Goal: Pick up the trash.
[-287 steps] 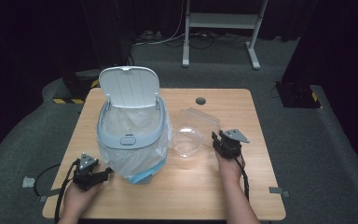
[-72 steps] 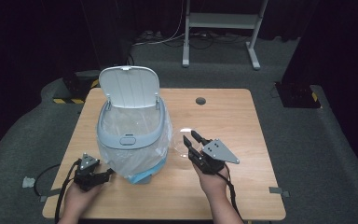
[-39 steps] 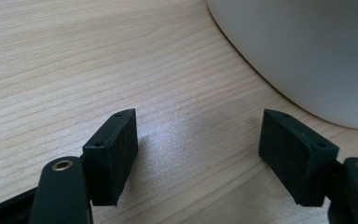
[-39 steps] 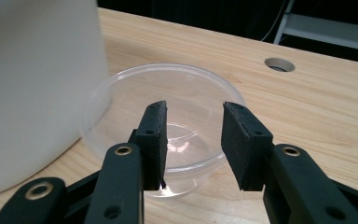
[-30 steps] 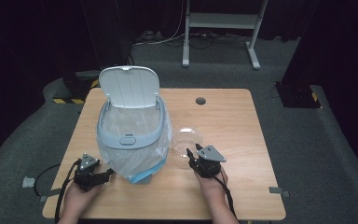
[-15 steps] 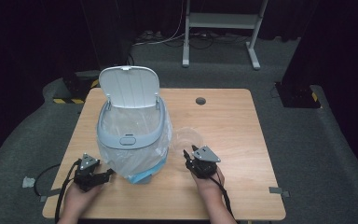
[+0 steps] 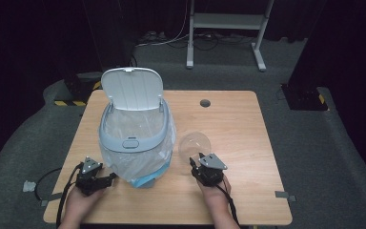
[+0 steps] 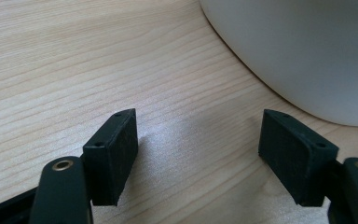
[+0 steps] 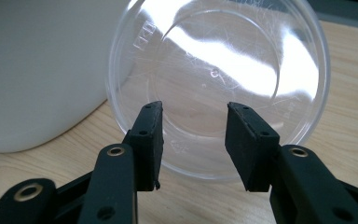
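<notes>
A clear plastic bowl [image 7: 194, 145] sits on the wooden table [image 7: 233, 119], just right of a white bin [image 7: 132, 131] with its lid [image 7: 132, 88] up and a clear bag inside. My right gripper [image 7: 199, 164] lies at the bowl's near rim. In the right gripper view the bowl [image 9: 223, 60] faces the camera beyond the right gripper [image 9: 193, 135]. Its jaws have just been opening, and the near rim shows in the gap with no pad pressing on it. My left gripper [image 7: 106, 180] rests open beside the bin's base. Only table shows inside the left gripper [image 8: 198, 158], with the bin wall [image 8: 307, 56] ahead.
A round cable hole [image 7: 205, 102] sits near the table's far edge. Behind the table on the floor stand a metal frame [image 7: 228, 21] and cables, with a black box [image 7: 305, 95] to the right. Bare wood lies right of the bowl.
Since 2.4 seconds ago my right gripper has come down from a raised pose to the table by the bowl. Over the last second it slid slightly toward the near edge. My left gripper stayed put.
</notes>
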{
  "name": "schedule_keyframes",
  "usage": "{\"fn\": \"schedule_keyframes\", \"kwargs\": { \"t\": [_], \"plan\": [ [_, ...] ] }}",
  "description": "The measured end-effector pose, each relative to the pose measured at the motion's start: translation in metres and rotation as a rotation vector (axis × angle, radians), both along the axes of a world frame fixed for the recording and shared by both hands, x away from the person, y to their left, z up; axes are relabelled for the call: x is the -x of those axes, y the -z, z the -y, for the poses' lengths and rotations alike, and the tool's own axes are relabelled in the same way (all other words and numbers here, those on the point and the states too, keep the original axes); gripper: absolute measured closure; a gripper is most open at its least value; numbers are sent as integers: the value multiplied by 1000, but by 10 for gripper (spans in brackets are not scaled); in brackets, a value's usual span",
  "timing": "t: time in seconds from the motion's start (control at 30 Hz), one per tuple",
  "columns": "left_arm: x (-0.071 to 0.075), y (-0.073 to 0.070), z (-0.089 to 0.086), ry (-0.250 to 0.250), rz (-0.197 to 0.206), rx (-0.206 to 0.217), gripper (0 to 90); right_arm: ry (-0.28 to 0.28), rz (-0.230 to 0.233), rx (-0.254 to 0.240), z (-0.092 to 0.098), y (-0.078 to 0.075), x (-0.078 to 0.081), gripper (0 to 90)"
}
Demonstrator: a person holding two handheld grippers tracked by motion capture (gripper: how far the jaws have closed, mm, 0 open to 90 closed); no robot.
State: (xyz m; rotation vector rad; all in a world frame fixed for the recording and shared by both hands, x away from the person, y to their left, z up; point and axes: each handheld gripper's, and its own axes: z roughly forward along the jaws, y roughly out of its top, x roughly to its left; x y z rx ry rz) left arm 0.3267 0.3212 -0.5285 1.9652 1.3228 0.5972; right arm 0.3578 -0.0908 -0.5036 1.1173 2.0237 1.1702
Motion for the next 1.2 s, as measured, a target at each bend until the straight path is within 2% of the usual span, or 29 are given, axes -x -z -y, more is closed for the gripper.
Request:
{"fn": "schedule_keyframes", "kwargs": {
  "t": [0.23,0.57,1.07,1.2],
  "plan": [
    [0,0,0,3,0,0,283,3,-8,-5,2,1,1,582],
    [0,0,0,4,0,0,283,-26,-15,3,-4,3,5,595],
    [-1,0,1,6,0,0,283,-15,1,-10,2,-3,7,592],
    [-1,0,1,7,0,0,283,-10,-7,-17,3,-2,8,584]
  ]
}}
